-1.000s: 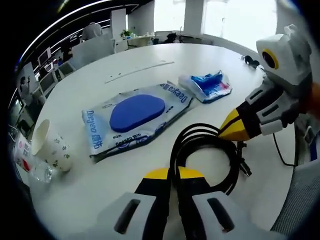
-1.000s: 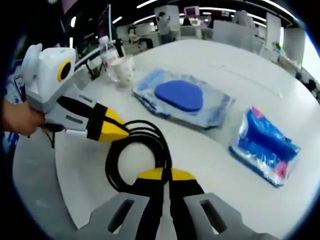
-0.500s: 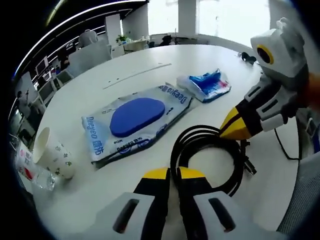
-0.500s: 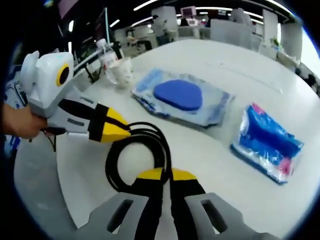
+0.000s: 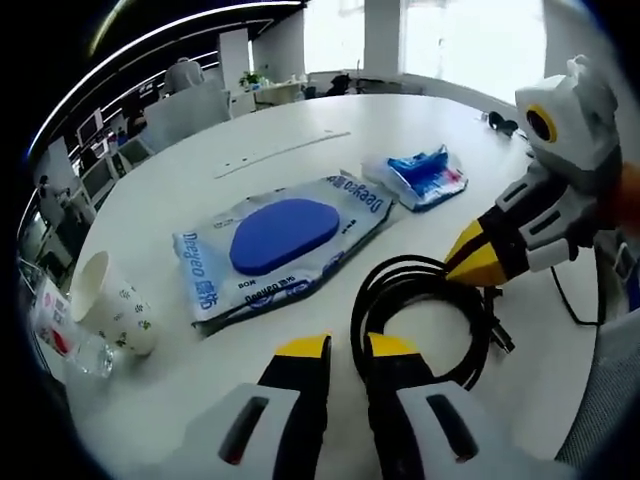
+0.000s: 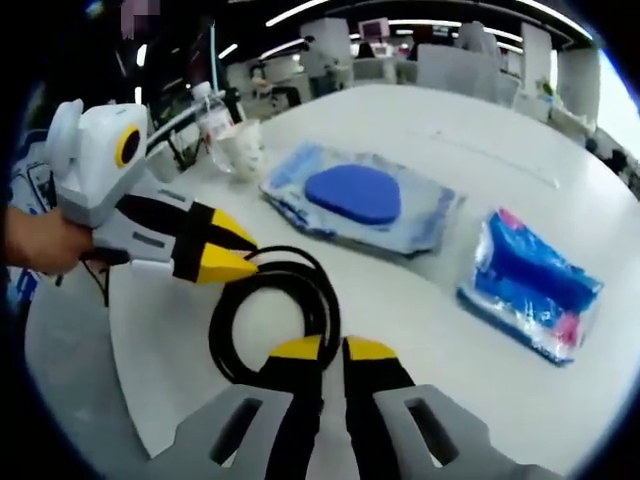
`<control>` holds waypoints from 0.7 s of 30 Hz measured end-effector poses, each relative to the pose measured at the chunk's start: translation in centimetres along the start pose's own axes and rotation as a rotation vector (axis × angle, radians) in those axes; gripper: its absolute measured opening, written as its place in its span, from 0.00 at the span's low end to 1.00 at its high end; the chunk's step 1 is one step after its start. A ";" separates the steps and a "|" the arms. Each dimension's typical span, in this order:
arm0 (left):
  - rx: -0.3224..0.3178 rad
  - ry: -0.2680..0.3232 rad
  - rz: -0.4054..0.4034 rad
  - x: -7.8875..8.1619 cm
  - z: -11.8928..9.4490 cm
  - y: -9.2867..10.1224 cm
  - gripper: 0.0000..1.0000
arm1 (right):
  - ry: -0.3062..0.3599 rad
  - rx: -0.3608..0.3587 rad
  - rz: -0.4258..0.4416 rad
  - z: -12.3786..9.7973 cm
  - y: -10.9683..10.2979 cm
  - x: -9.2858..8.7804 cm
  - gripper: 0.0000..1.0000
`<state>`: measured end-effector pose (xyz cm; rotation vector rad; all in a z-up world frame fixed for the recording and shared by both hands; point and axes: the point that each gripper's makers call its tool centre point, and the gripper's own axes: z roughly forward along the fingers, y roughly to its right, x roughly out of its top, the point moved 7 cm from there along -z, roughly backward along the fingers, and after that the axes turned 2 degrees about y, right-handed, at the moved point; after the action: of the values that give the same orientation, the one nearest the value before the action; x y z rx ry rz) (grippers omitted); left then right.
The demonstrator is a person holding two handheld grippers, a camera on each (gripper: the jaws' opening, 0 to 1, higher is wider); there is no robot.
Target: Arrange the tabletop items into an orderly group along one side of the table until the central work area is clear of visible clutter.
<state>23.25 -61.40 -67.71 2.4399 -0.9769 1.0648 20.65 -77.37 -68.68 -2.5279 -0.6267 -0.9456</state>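
Observation:
A coiled black cable [image 5: 402, 268] [image 6: 217, 332] lies on the white round table [image 5: 300, 120] near its edge. My left gripper [image 5: 347, 348] stands slightly open, with the coil's near bend just ahead of its yellow tips. It enters the right gripper view from the left [image 6: 232, 255], tips at the coil's far bend. My right gripper [image 6: 333, 348] is shut on the cable, and its pinched tips [image 5: 470, 268] touch the coil. Beyond the coil lie a wet-wipe pack with a blue lid [image 5: 280, 238] [image 6: 360, 198] and a blue tissue packet [image 5: 420, 175] [image 6: 530, 285].
A patterned paper cup [image 5: 110, 315] [image 6: 245, 150] and a clear plastic bottle [image 5: 60, 340] [image 6: 210, 112] stand together at the table's edge. A thin black lead [image 5: 560, 300] trails off the near rim. Office desks and chairs lie beyond the table.
My left gripper's jaws have parted a little and no longer pinch the cable. The right gripper keeps its hold. Both views shifted only slightly.

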 end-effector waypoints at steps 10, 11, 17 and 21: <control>0.008 0.026 -0.011 0.4 -0.7 -0.2 0.19 | 0.052 -0.001 -0.020 -0.6 -0.3 0.1 0.31; 0.009 0.029 -0.011 0.5 -0.8 -0.2 0.19 | 0.048 -0.003 -0.034 -0.6 -0.4 0.0 0.31; 0.021 0.035 -0.008 0.2 -1.4 -0.4 0.31 | 0.065 0.004 -0.093 -0.7 -1.4 0.0 0.44; 0.018 0.021 0.011 0.2 -1.7 -0.3 0.33 | 0.067 0.015 -0.130 -1.0 -1.7 0.0 0.44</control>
<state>22.63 -60.43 -66.44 2.4353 -0.9794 1.1053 19.29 -76.42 -67.65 -2.4551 -0.7827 -1.0614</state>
